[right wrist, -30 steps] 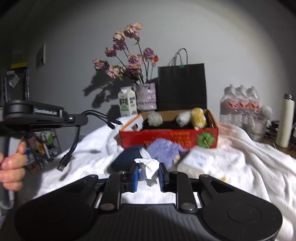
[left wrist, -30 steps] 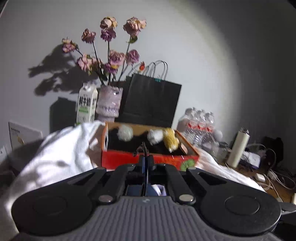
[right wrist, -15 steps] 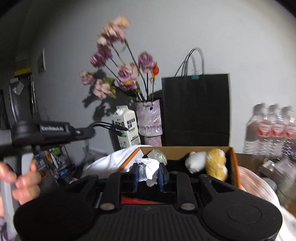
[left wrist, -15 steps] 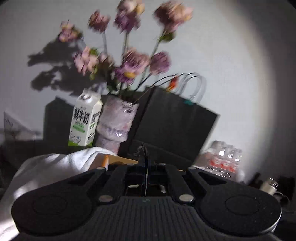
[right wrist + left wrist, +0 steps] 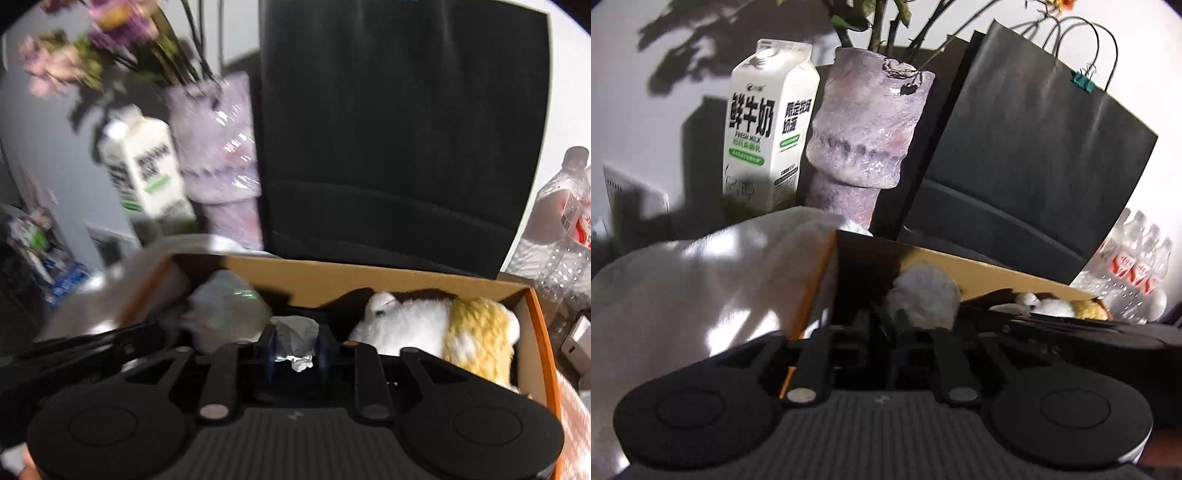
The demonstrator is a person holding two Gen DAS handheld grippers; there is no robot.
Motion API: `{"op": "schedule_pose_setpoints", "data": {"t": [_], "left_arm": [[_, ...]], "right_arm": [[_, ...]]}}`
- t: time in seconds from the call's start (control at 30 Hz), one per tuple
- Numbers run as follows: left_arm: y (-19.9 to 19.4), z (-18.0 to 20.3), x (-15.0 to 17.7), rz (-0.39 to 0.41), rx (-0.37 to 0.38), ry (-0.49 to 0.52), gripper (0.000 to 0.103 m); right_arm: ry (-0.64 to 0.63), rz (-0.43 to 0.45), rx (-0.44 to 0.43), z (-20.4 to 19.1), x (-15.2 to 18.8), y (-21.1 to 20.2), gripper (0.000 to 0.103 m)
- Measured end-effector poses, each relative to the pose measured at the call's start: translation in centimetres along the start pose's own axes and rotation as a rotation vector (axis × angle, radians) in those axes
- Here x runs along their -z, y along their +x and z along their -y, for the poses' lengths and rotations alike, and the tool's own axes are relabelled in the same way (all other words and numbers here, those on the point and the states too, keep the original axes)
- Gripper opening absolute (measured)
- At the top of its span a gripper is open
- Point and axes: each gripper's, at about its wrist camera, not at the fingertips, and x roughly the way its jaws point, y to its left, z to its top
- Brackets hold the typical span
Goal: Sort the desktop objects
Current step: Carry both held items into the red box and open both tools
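Crumpled tissue (image 5: 296, 341) pinched between the right gripper's (image 5: 296, 350) jaws, above the cardboard box (image 5: 406, 275); left jaws' state indiscernible.

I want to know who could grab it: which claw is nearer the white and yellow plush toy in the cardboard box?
Right. The right claw, clamping a crumpled white tissue, sits just left of the white and yellow plush toy. The left claw is at the box's far left end.
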Motion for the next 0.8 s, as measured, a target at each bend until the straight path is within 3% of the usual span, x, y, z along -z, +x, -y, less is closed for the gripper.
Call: {"op": "schedule_pose_setpoints", "data": {"t": [0.07, 0.17, 0.23, 0.33, 0.47, 0.6, 0.8], "left_arm": [[-0.1, 0.2, -0.2, 0.015, -0.017, 0.033, 0.056], [0.1, 0.5, -0.8, 0.006, -0.011, 0.062, 0.085], [-0.3, 0.7, -1.1, 0.011, -0.056, 0.070, 0.103], [-1.6, 0.8, -1.5, 0.044, -0.049, 0.085, 0.103], [-3.3, 1.1, -1.7, 0.014, -0.066, 0.121, 0.103], [-5.4, 1.0, -0.6, -0.013, -0.133, 0.181, 0.103], [-9.4, 0.6, 1.1, 0.002, -0.138, 0.199, 0.103]], "right_arm": [[0.035, 0.004, -0.003, 0.7, 0.0, 0.8, 0.052], [0.083, 0.012, -0.051, 1.7, 0.4, 0.6, 0.054], [0.096, 0.018, -0.062, 2.0, 0.6, -0.3, 0.054], [0.108, 0.049, -0.033, 2.2, 0.6, -2.7, 0.063], [0.066, 0.099, 0.012, 2.0, 0.8, -6.0, 0.085], [0.038, 0.088, 0.090, 2.7, 1.7, -8.5, 0.086], [0.061, 0.109, 0.115, 5.0, 4.9, -13.6, 0.087]]}}
